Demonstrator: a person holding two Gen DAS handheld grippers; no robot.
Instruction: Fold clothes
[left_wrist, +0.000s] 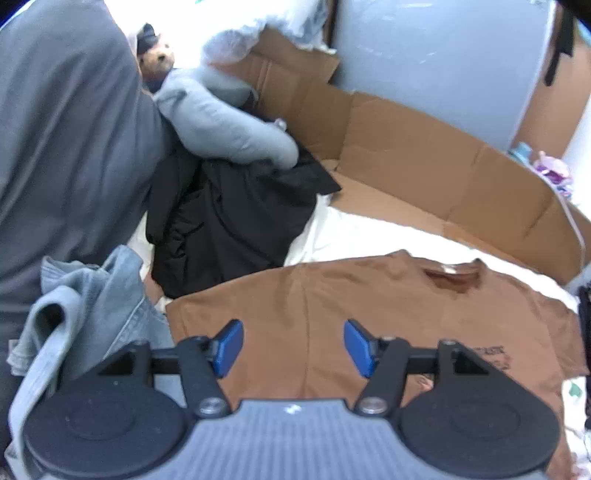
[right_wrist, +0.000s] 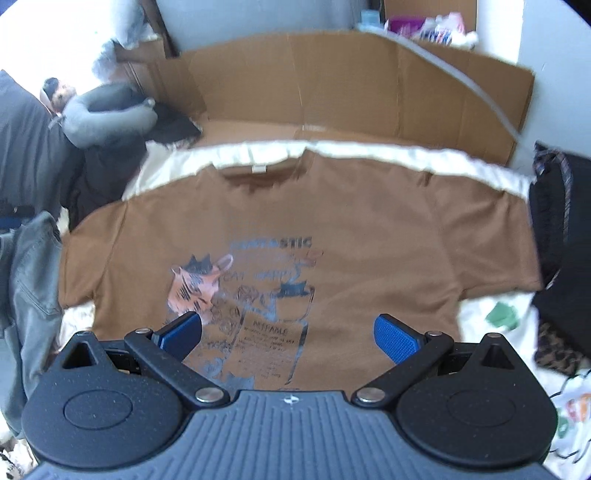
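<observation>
brown T-shirt lying flat, print up, on white sheet, collar pointing toward cardboard, length running away from camera | print reading, blurrily, maybe "FANTASTIC" | left gripper hanging open, empty | right gripper gaping, empty | jeans lying left

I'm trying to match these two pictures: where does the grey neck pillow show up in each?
Left wrist view: grey neck pillow sits upper left of centre, on the dark clothes.
Right wrist view: the pillow lies far left, upper part.
Shared landmark: the brown T-shirt, spread flat, nearer the camera than the pillow.
</observation>
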